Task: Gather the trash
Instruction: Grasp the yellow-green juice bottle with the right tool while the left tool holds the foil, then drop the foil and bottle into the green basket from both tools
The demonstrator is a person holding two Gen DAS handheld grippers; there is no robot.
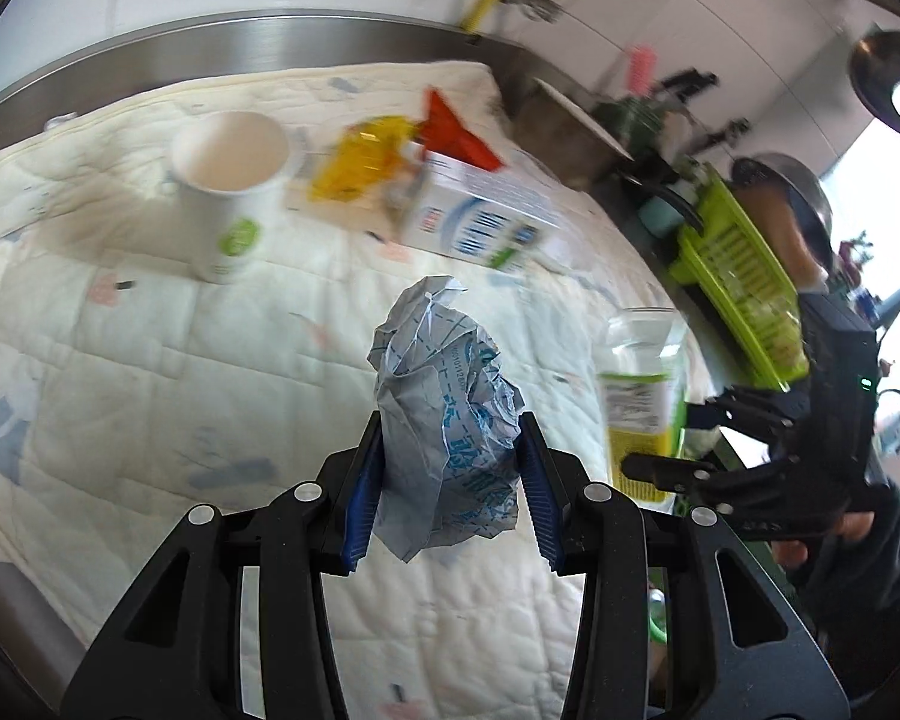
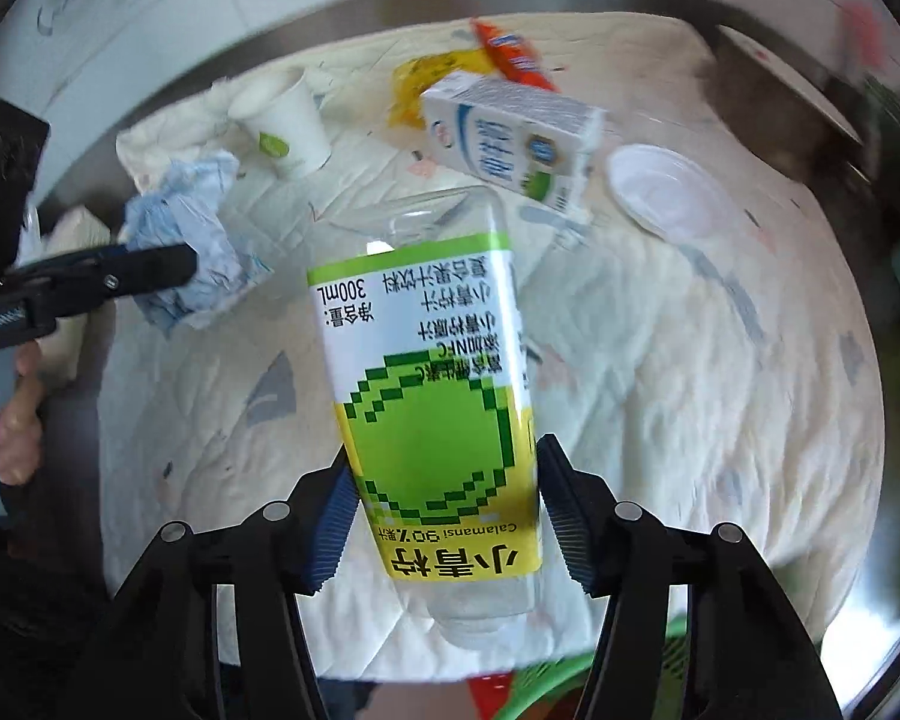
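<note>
My left gripper [image 1: 450, 438] is shut on a crumpled blue-and-white wrapper [image 1: 444, 408], held above the quilted white cloth [image 1: 150, 360]. In the right wrist view the same wrapper [image 2: 192, 240] hangs at the left beside one black finger [image 2: 138, 270]. My right gripper [image 2: 447, 444] is shut on a clear plastic bottle [image 2: 426, 360] with a green and yellow label, tilted and lifted off the cloth. The left wrist view shows that bottle [image 1: 639, 384] at the right edge. On the cloth lie a paper cup [image 1: 228, 180], a milk carton [image 1: 480, 222], a yellow wrapper [image 1: 360, 162] and a red wrapper [image 1: 456, 132].
A white plastic lid [image 2: 666, 192] lies right of the carton. The cloth covers a steel counter with a raised back rim [image 1: 270, 42]. A green dish rack [image 1: 732, 288] stands at the right. A green basket rim [image 2: 546, 684] shows below the near edge.
</note>
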